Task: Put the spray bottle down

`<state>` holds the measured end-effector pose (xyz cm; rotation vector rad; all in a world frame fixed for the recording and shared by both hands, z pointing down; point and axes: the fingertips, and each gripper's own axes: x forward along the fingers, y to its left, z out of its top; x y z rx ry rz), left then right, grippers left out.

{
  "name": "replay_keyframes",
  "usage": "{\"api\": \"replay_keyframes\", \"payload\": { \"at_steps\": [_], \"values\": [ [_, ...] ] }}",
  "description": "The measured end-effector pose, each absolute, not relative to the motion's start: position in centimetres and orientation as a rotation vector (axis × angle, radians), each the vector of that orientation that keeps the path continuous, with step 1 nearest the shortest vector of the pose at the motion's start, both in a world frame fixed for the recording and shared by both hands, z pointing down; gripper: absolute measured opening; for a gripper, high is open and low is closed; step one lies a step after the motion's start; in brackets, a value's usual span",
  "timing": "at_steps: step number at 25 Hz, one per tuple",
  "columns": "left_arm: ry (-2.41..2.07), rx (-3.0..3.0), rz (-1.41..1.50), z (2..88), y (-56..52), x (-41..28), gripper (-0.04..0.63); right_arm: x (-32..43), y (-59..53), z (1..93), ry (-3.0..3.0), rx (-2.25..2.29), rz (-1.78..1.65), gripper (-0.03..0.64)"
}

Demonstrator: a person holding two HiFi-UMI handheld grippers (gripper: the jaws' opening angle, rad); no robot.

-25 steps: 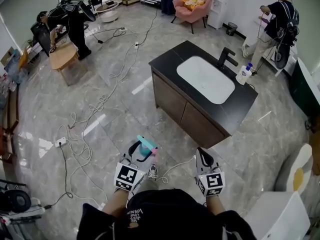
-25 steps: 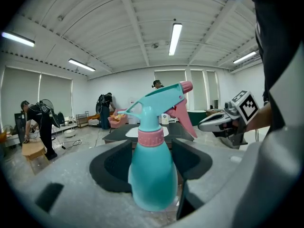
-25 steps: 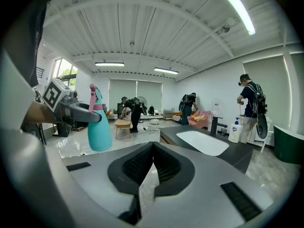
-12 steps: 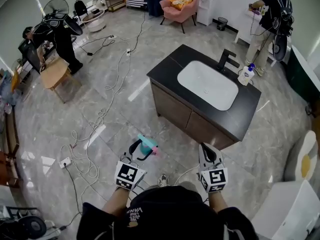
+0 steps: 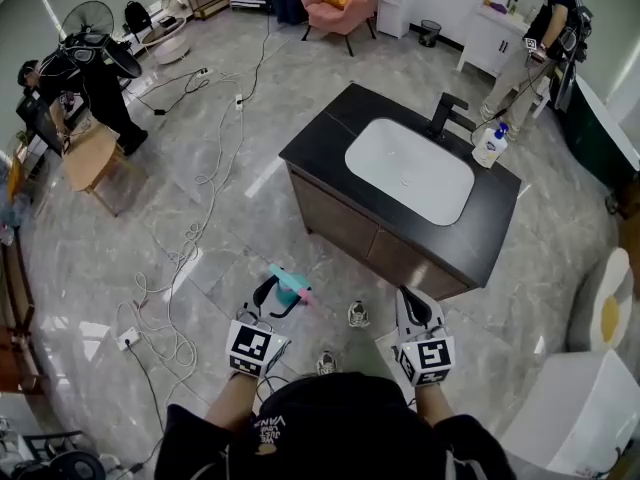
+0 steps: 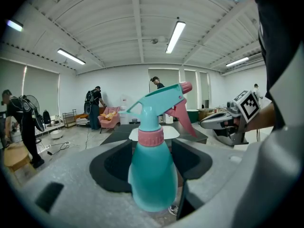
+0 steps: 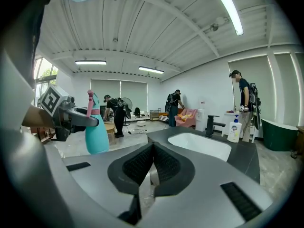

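A teal spray bottle (image 6: pixel 151 175) with a pink collar and pink trigger stands upright between the jaws of my left gripper (image 5: pixel 278 294), which is shut on its body. In the head view the spray bottle (image 5: pixel 290 286) hangs over the floor, short of the black vanity (image 5: pixel 330 138). From the right gripper view the bottle (image 7: pixel 97 137) shows at the left, held by the other gripper. My right gripper (image 5: pixel 414 310) is beside it on the right, its ribbed pads (image 7: pixel 161 163) pressed together with nothing between them.
The vanity has a white basin (image 5: pixel 408 170), a black tap (image 5: pixel 446 116) and a white soap dispenser (image 5: pixel 489 145). Cables (image 5: pixel 185 258) trail over the marble floor at the left. People stand at the far left (image 5: pixel 92 78) and far right (image 5: pixel 545 30). A white unit (image 5: pixel 575 408) is at lower right.
The person has walked towards the vanity, so both grippers and the held bottle are nearer to it. The grip on the bottle has not changed.
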<state>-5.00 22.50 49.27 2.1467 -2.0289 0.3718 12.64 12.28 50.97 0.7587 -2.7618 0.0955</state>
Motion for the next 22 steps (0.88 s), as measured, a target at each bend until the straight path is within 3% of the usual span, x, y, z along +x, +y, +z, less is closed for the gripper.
{"api": "replay_keyframes", "payload": {
  "at_steps": [22],
  "values": [
    [-2.147, 2.017, 0.342, 49.1, 4.3, -9.7, 0.27, 6.8, -7.0, 49.7, -2.823, 0.589, 0.039, 0.005]
  ]
}}
